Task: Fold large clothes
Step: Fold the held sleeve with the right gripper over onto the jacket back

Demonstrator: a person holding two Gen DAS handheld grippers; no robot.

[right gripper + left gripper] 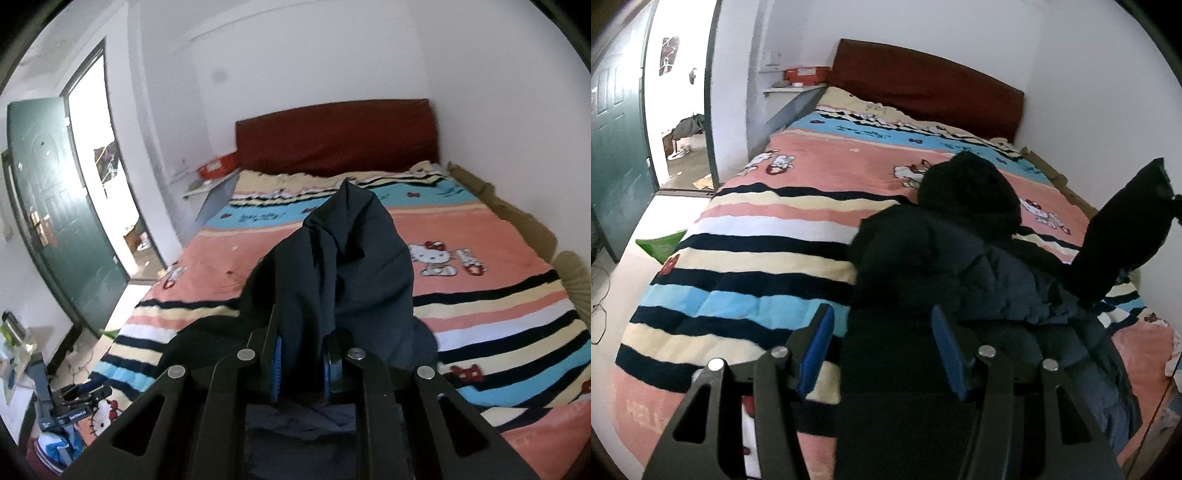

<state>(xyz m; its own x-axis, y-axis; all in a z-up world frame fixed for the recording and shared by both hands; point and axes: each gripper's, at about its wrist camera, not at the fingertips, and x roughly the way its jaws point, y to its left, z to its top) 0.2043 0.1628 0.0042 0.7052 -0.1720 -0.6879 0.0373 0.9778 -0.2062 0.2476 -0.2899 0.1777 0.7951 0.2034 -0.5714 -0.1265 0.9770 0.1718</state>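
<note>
A large dark navy hooded jacket (960, 251) lies on the striped cartoon bedspread (757, 221), hood toward the red headboard. My left gripper (882, 325) is open, blue pads wide apart just above the jacket's near edge. One sleeve (1115, 236) is lifted up at the right of the left wrist view. My right gripper (303, 350) is shut on that dark sleeve fabric (343, 258), which bunches up between the pads and rises in front of the camera. The left gripper (74, 402) shows small at the lower left of the right wrist view.
A red headboard (332, 136) backs the bed against white walls. A small shelf with a red box (805, 74) stands left of the headboard. A green door (62, 206) stands open at the left. A green bag (661, 243) lies on the floor beside the bed.
</note>
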